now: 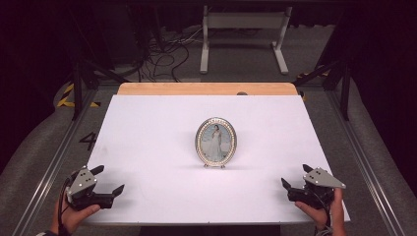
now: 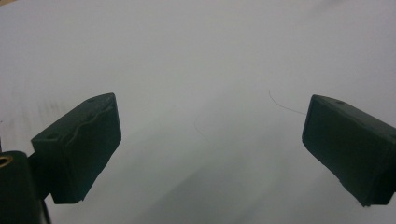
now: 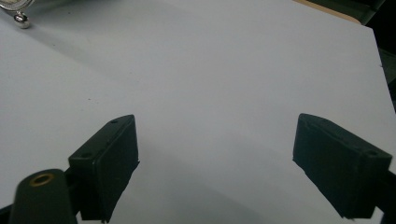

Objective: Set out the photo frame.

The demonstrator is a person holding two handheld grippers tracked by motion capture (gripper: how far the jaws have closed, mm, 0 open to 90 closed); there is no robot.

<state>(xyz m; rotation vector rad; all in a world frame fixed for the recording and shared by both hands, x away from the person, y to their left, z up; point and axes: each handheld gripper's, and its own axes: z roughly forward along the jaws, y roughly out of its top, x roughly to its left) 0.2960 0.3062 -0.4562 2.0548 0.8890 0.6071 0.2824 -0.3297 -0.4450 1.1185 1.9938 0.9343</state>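
White table bears an upright oval picture frame.

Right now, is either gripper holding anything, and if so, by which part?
Nothing is held. The left gripper and right gripper are both open over the white table, apart from the upright oval picture frame.

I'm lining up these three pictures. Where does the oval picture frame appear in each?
High view: oval picture frame stands upright at table centre.
Left gripper view: not in it.
Right gripper view: just its foot at the top left corner.
Shared landmark: the white table sheet.
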